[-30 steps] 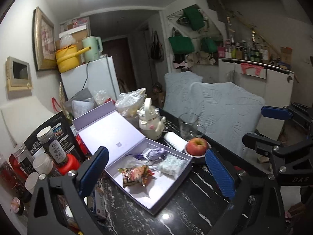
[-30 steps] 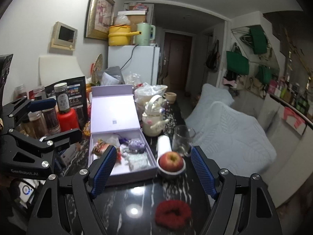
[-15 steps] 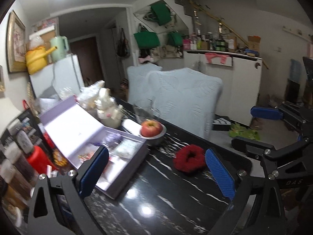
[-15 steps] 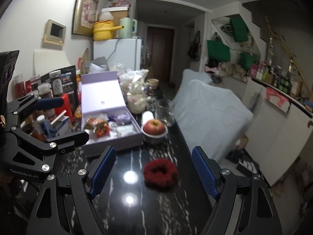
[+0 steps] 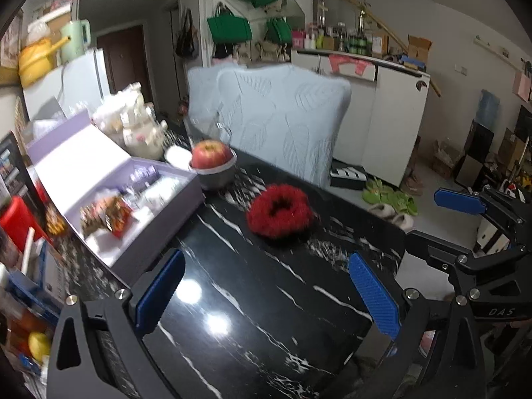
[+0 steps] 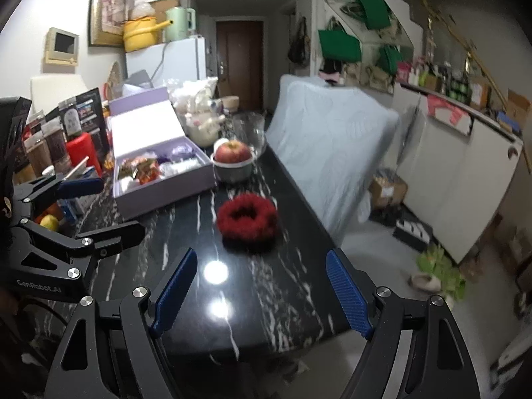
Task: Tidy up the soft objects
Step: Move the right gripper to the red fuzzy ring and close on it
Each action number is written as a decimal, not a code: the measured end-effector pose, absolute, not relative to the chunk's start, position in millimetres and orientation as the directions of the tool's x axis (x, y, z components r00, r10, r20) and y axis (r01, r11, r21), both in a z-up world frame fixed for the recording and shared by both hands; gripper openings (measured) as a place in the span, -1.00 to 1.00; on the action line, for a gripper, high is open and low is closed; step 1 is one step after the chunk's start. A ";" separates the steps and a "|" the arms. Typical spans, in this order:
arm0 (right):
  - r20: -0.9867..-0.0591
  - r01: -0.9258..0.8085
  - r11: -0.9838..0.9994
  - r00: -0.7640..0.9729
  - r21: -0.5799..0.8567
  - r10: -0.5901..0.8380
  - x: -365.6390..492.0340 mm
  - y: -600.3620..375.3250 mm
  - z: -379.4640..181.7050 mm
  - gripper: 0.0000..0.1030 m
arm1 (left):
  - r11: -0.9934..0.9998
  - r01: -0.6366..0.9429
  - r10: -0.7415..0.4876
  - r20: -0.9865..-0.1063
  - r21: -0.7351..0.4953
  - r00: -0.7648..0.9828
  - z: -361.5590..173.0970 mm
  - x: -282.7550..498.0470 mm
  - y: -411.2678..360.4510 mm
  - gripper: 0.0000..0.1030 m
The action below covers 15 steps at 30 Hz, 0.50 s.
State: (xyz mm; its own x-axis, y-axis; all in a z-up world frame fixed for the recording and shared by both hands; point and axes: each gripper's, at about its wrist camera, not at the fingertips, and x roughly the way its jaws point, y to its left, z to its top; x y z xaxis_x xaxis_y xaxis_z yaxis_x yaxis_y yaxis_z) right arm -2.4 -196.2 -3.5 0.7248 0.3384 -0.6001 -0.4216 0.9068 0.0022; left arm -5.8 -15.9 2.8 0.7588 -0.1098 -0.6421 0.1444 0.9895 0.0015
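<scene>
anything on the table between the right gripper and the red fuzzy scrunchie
Nothing: in the right wrist view only bare black marble table lies between the open right gripper and the red scrunchie.

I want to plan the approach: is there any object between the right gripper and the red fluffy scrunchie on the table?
Nothing visible. The right gripper is open, and only bare black marble table lies between it and the red scrunchie. The apple bowl and purple box sit beyond it.

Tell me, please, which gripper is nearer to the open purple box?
Left. The left gripper hangs open close by the purple box's near corner; the right gripper sits farther back, facing the red scrunchie.
</scene>
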 end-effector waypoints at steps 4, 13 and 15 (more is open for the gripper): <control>-0.628 -0.410 0.912 0.702 0.030 0.337 0.3 -201.7 -23.2 0.57 | 0.987 0.156 -0.130 -0.675 -0.022 0.726 -15.2 -1.2 -17.6 0.96; -0.665 -0.422 0.904 0.655 0.069 0.357 18.6 -203.1 -59.7 0.57 | 0.992 0.103 -0.124 -0.735 -0.074 0.667 -50.5 20.9 -5.3 0.96; -0.675 -0.424 0.902 0.643 0.080 0.362 26.1 -202.3 -65.7 0.57 | 0.991 0.094 -0.131 -0.748 -0.092 0.651 -58.4 27.1 -2.3 0.96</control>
State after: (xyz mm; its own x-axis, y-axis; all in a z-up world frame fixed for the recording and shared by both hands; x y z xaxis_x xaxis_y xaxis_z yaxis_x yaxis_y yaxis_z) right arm 26.1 -202.3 -65.7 0.6429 0.3621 -0.6749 -0.4238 0.9022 0.0803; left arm 27.1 -2.3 -58.4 0.6509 -0.1309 -0.7478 0.0938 0.9913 -0.0919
